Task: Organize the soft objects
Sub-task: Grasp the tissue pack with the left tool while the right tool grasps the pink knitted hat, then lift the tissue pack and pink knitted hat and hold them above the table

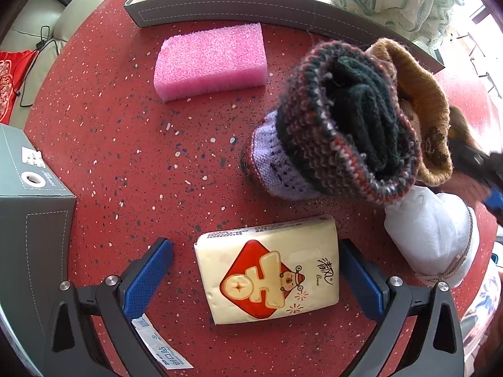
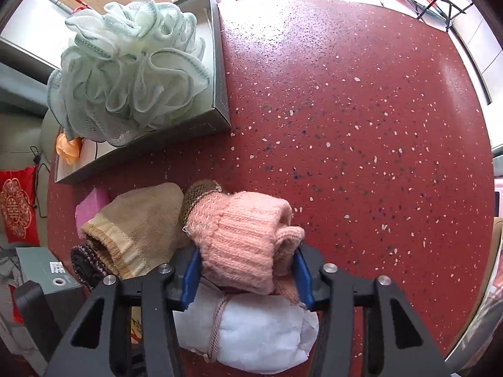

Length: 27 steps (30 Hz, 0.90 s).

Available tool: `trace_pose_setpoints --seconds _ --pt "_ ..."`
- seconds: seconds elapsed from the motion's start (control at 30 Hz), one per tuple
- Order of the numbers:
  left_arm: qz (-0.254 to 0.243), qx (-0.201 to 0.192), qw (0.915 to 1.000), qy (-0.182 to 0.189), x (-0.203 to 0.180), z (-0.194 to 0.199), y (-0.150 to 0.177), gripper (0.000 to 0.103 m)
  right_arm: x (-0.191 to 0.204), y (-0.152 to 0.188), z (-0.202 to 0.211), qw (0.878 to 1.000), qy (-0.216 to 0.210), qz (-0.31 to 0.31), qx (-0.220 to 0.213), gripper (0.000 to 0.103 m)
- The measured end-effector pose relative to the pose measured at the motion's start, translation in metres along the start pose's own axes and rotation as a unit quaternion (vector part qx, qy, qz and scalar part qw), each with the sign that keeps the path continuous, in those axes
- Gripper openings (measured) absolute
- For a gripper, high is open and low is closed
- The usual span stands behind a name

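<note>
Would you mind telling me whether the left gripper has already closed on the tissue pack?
No, the left gripper stands open around the tissue pack, with red table showing between its left pad and the pack.

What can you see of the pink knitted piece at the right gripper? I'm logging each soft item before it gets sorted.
The pink knitted piece is a salmon-pink wool item with a ribbed cuff and a plainer knit body, bunched up. It sits between the blue pads of the right gripper, which press its sides. It lies over a white bundle tied with cord, with a brown knit touching its far end.
</note>
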<state>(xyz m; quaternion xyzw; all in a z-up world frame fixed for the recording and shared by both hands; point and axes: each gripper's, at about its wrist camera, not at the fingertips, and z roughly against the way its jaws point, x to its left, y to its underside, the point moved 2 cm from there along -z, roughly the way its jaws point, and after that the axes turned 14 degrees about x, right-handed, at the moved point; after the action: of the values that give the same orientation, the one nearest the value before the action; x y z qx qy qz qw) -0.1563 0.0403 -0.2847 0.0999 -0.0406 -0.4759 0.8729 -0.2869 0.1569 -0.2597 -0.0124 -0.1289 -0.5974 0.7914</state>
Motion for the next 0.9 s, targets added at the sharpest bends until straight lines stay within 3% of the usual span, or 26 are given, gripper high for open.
trace_pose_setpoints --seconds 0.13,0.33,0.53,0.77,0.9 --pt "-0.034 -0.017 0.9993 -0.004 -0.008 0.011 0.001 0.078 -0.005 0.012 0.015 1.000 -0.004 -0.002 -0.006 0.052" --pt "-0.078 -0.006 0.9966 -0.026 -0.011 0.010 0.016 0.078 -0.020 0.059 0.047 1.000 -0.015 -0.001 -0.018 0.052" --pt "-0.121 0.004 0.9920 -0.038 -0.009 0.012 0.056 0.078 -0.033 0.120 0.062 1.000 -0.028 0.005 -0.009 0.052" --pt "-0.233 0.014 0.9713 -0.047 -0.015 0.023 0.132 0.078 -0.043 0.196 0.045 0.999 -0.028 0.008 0.033 0.053" --pt "-0.251 0.023 0.9663 -0.053 -0.005 0.028 0.171 0.078 -0.031 0.231 0.025 0.998 -0.009 0.032 0.060 0.053"
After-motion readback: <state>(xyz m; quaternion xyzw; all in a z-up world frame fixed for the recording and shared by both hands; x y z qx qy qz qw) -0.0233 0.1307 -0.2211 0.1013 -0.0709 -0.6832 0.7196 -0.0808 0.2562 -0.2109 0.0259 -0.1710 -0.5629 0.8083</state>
